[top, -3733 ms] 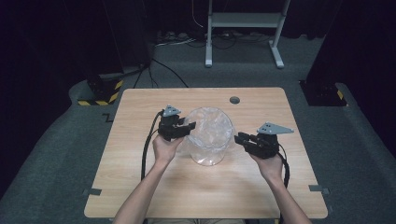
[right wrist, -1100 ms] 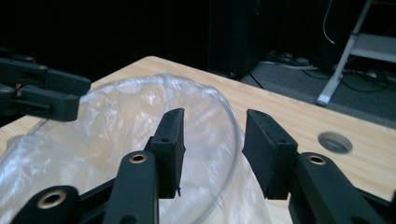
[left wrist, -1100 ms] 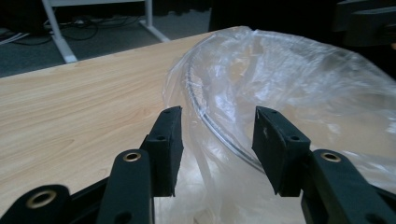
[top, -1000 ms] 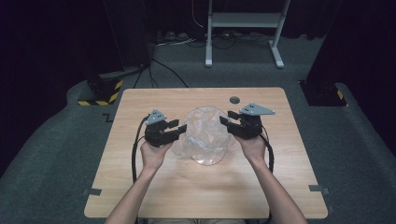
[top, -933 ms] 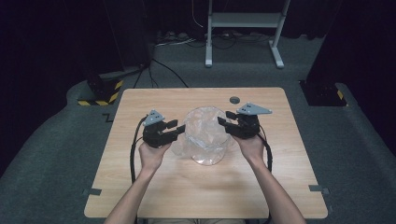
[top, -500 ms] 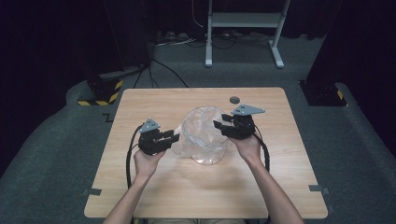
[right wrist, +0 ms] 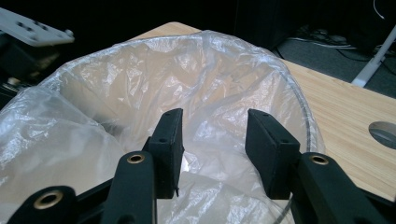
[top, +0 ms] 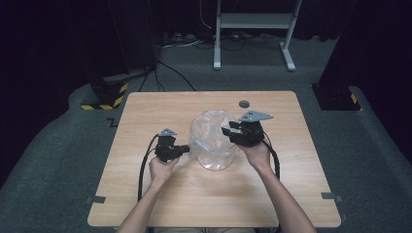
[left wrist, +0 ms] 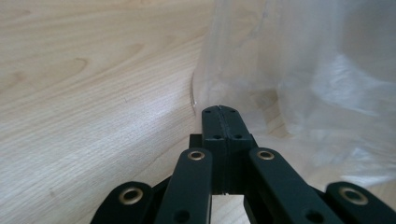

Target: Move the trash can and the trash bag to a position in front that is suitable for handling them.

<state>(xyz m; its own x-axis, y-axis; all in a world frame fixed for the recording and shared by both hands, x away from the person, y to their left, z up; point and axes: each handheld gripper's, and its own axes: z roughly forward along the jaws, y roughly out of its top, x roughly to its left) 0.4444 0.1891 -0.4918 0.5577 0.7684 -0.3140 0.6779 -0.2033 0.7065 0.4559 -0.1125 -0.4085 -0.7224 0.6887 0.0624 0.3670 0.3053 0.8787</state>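
We see a clear round container lined with a thin transparent plastic bag (top: pixel 214 141) standing upright near the middle of the light wooden table (top: pixel 145 107). Its long axis runs straight up from the tabletop, and its open mouth points upward. The bag's crumpled film is folded over the rim, as the right gripper view shows (right wrist: pixel 154 70).

Our left gripper (top: pixel 183 149) sits low at the container's left side, close to its base. In the left gripper view its jaws are pressed flat together, having just been closing. Whether any film is caught between them we cannot tell; the closed tips (left wrist: pixel 219 122) rest right at the foot of the clear wall (left wrist: pixel 299 70).

Our right gripper (top: pixel 228 134) is at the container's upper right edge, level with the rim. Its jaws stand apart, having just been closing a little, and nothing is pinched: both black pads (right wrist: pixel 169 135) hang over the lined opening with the bag film behind and below them.

A small grey round disc (top: pixel 243 103) is set in the table beyond the container.
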